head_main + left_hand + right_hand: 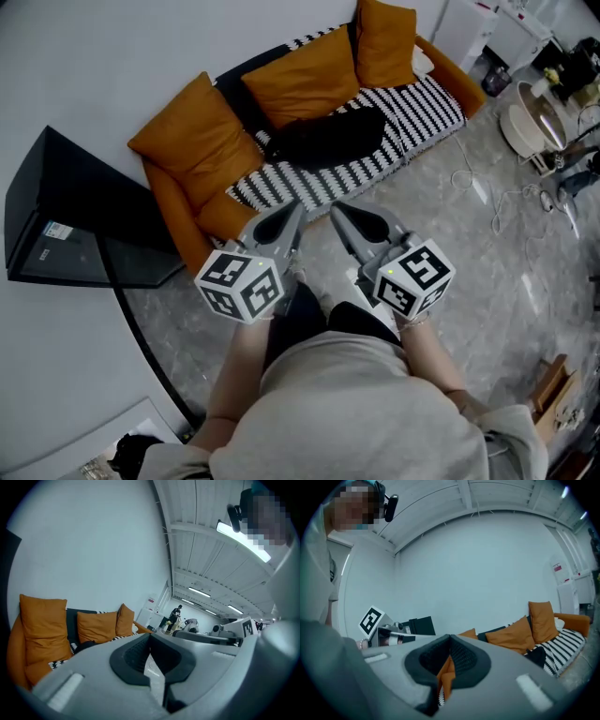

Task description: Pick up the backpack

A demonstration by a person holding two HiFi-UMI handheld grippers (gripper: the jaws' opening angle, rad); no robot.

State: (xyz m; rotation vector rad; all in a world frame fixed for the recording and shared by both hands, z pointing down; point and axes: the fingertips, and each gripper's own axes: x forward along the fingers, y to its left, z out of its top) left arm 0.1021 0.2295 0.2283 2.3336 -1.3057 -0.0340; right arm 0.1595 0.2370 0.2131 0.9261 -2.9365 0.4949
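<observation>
The left claw point(287, 221) and the right claw point(343, 217) are both closed and empty. The black backpack point(328, 137) lies well ahead of them on the striped sofa point(427, 108).

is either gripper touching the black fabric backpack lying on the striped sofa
Apart. In the head view, a band of black-and-white striped sofa seat shows between the black backpack and the tips of the left gripper and right gripper.

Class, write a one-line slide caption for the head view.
Left gripper and right gripper, both shut and empty, point toward the black backpack lying on the orange sofa.
</observation>
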